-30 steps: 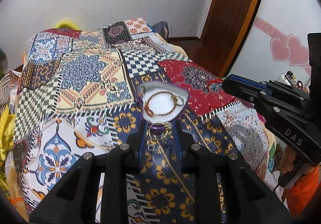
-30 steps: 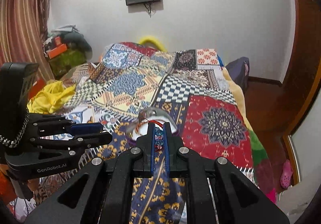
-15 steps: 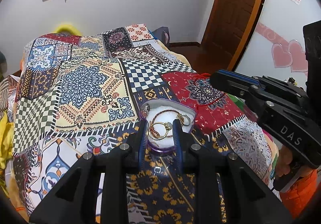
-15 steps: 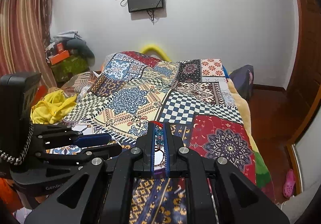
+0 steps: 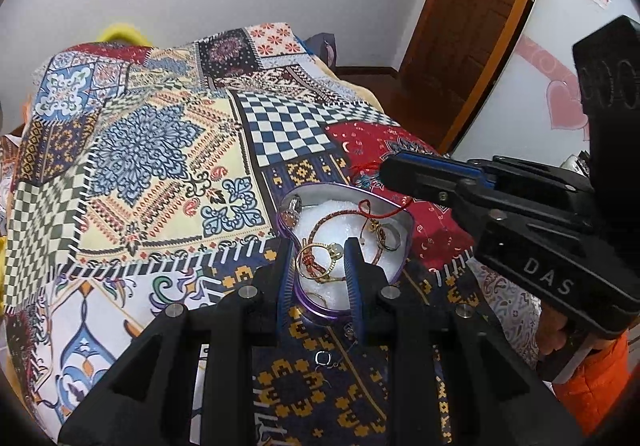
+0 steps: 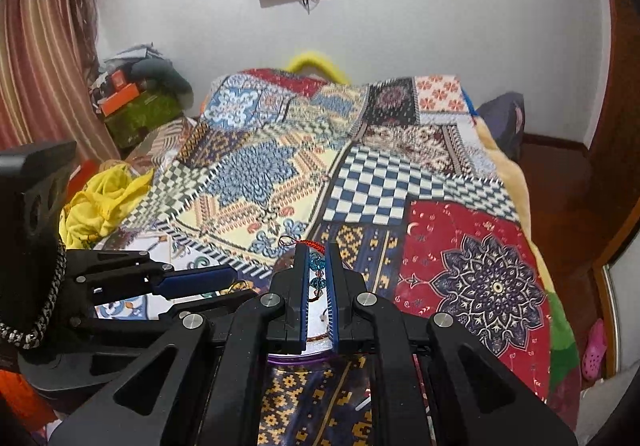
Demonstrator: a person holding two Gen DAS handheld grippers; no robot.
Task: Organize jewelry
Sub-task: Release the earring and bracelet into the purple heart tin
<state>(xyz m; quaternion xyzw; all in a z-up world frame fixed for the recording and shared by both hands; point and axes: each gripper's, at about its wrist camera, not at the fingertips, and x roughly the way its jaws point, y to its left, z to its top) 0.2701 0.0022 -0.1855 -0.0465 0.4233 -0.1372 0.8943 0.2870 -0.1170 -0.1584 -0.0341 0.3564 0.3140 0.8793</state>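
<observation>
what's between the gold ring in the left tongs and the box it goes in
Nothing visible. The left tongs hold the gold ring right over the open heart-shaped box, with only its white lining and a red bracelet below.

box (image 5: pixel 402 246) on bedspread (image 5: pixel 160 166) | ring (image 5: pixel 320 260), bracelet (image 5: pixel 340 216) in box | small ring (image 5: pixel 323 358) before box

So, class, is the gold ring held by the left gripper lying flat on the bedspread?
No: the gold ring sits pinched between the left gripper fingers above the heart-shaped box.
</observation>
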